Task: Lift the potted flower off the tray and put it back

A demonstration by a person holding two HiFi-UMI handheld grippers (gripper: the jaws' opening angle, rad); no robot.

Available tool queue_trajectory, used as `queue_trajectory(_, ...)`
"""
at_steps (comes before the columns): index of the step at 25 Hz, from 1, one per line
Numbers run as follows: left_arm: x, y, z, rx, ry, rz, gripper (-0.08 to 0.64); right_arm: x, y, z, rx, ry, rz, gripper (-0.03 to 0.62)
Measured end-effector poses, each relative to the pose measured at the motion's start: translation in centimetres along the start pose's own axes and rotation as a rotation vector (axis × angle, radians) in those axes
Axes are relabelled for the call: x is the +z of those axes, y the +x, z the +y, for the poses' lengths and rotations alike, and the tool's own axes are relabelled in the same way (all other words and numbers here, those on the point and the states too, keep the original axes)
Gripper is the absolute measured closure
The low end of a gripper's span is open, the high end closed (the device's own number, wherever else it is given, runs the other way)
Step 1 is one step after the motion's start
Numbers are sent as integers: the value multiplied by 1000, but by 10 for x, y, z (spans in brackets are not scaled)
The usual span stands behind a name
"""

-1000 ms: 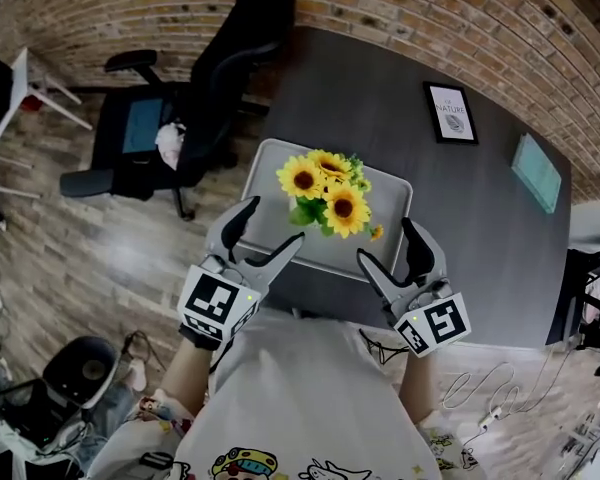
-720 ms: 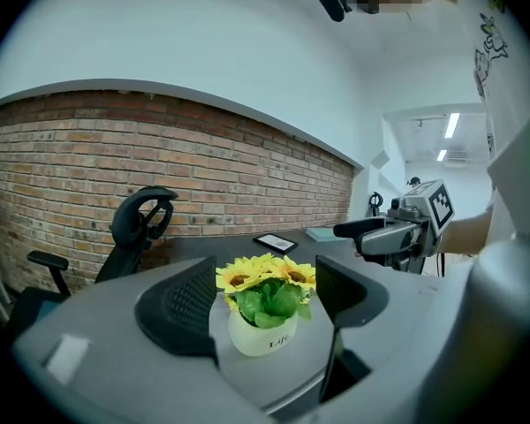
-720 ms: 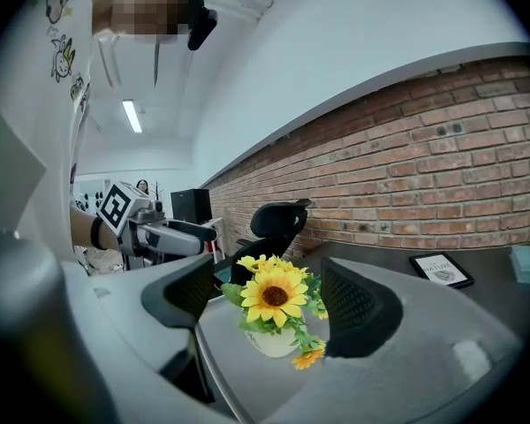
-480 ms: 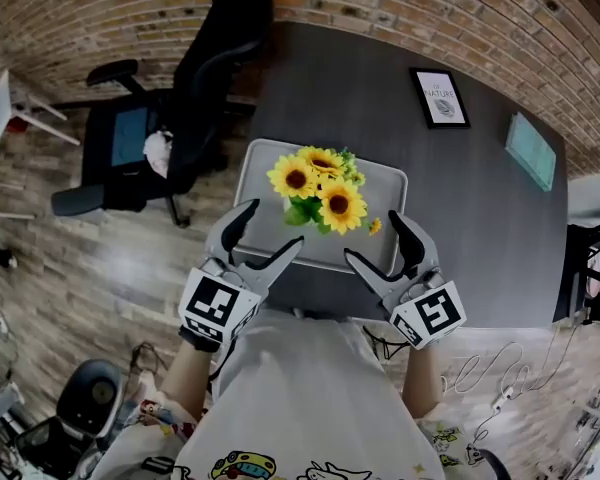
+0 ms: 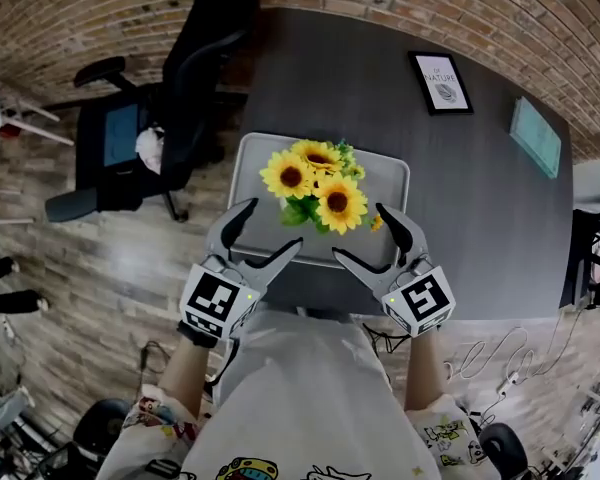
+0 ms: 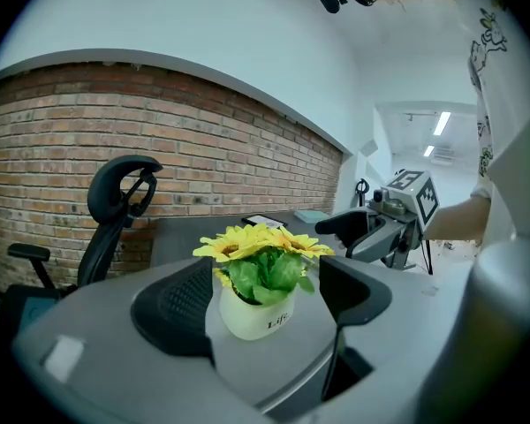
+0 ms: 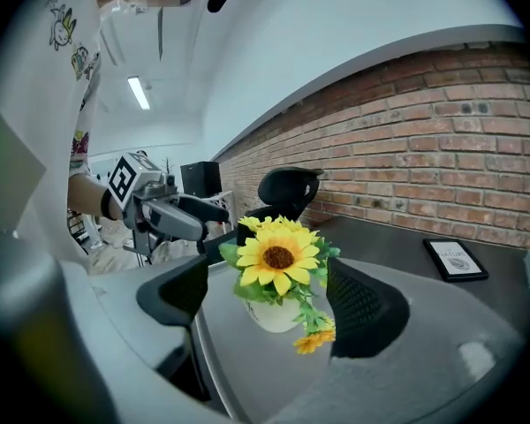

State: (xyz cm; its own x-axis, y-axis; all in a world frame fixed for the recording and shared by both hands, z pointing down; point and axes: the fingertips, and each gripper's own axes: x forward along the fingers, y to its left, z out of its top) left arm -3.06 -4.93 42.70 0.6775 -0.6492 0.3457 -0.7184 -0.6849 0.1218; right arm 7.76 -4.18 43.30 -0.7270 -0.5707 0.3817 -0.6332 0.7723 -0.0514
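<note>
We see the potted flower (image 5: 315, 186) upright on the grey tray (image 5: 385, 173) on the dark table (image 5: 360, 78); left gripper (image 5: 274, 224) and right gripper (image 5: 360, 232) at the tray's near edge, 1 each side of the pot; both jaws wide, just been opening; nothing gripped, pads clear of the pot, which shows ahead through each gap.

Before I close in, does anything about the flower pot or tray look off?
Only one thing: a small bloom droops on its stem below the other sunflowers, hanging beside the white pot. The pot stands upright on the grey tray, and nothing looks spilled or damaged.
</note>
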Motion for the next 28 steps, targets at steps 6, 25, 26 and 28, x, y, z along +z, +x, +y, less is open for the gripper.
queue_trajectory(6, -12, 11, 0, -40, 17, 18, 169, -18, 14, 0, 31, -28, 60, 164)
queue_trajectory(25, -54, 49, 8, -175, 83, 107, 138, -59, 53, -16, 102, -37, 156, 147)
queue_trajectory(26, -55, 52, 9, -184, 91, 110, 138, -62, 55, -17, 106, -36, 162, 147)
queue_trajectory(28, -57, 57, 9, -205, 104, 116, 138, -65, 59, -18, 117, -33, 169, 147)
